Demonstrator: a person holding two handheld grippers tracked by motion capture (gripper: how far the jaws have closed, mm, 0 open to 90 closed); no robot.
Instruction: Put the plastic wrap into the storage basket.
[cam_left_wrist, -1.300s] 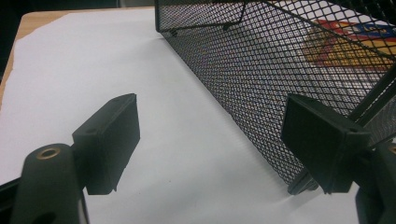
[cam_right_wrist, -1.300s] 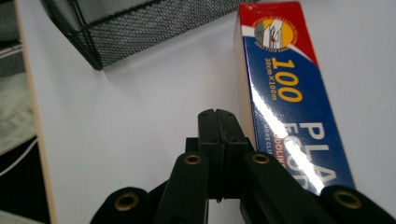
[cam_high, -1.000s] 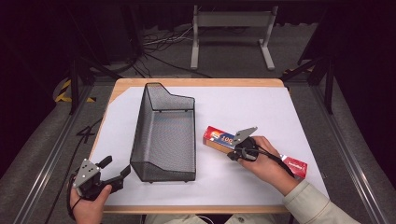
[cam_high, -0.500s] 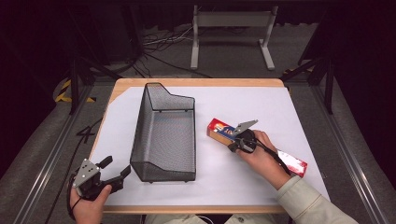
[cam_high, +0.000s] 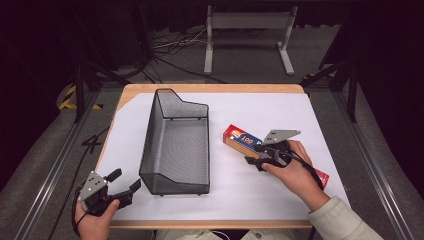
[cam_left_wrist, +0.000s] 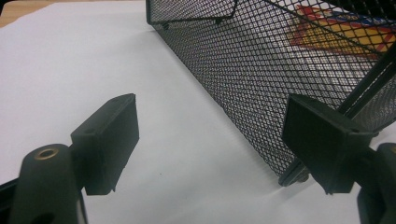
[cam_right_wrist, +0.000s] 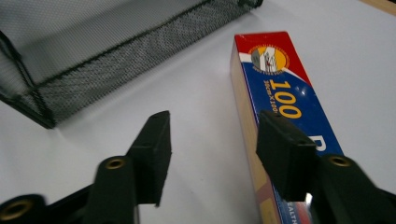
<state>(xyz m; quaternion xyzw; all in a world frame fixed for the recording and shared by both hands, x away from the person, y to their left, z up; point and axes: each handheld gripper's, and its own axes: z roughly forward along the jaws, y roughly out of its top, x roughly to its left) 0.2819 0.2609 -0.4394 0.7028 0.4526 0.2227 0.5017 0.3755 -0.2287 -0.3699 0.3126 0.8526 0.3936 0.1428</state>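
A long red and blue box (cam_high: 240, 137) marked "100" lies flat on the white sheet, to the right of a black wire-mesh basket (cam_high: 152, 145). My right gripper (cam_high: 254, 155) hovers over the box's middle, held by a hand. In the right gripper view this gripper (cam_right_wrist: 219, 154) is open, its right jaw over the box (cam_right_wrist: 280, 84) and its left jaw over bare paper. The basket (cam_right_wrist: 116, 51) stands beyond them. My left gripper (cam_high: 124, 180) is open at the table's front left corner. In its own view it (cam_left_wrist: 210, 135) faces the basket (cam_left_wrist: 261, 70), and the box (cam_left_wrist: 341, 28) shows through the mesh.
White paper (cam_high: 250, 105) covers the wooden table top. A metal stand (cam_high: 247, 30) and cables lie on the dark floor beyond the far edge. Rails run along both sides of the table.
The box's end nearest the basket has swung away from the person, and the right gripper has shifted slightly with it. The left gripper has stayed put.
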